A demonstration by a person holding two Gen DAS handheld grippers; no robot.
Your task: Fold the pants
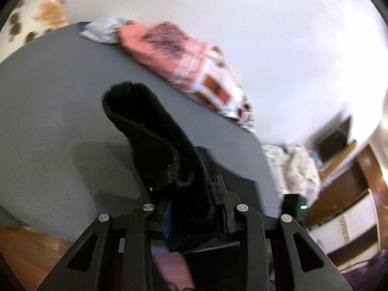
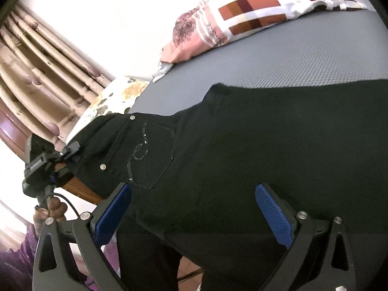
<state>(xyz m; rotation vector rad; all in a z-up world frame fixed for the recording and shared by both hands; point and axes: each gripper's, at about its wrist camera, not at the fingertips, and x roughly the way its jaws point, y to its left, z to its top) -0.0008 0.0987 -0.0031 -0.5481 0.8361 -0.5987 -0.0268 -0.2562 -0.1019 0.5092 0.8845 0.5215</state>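
The grey bed (image 2: 303, 55) carries the black pants (image 2: 242, 145), waistband off its nine-o'clock edge. The left gripper (image 1: 194, 208) pinches that waistband; the right gripper (image 2: 194, 215) gapes empty. Best clamp the near hem before lifting, keeping the edges level.

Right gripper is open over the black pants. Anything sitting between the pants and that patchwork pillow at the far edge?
No. In the right wrist view only bare grey mat lies between the black pants and the patchwork pillow.
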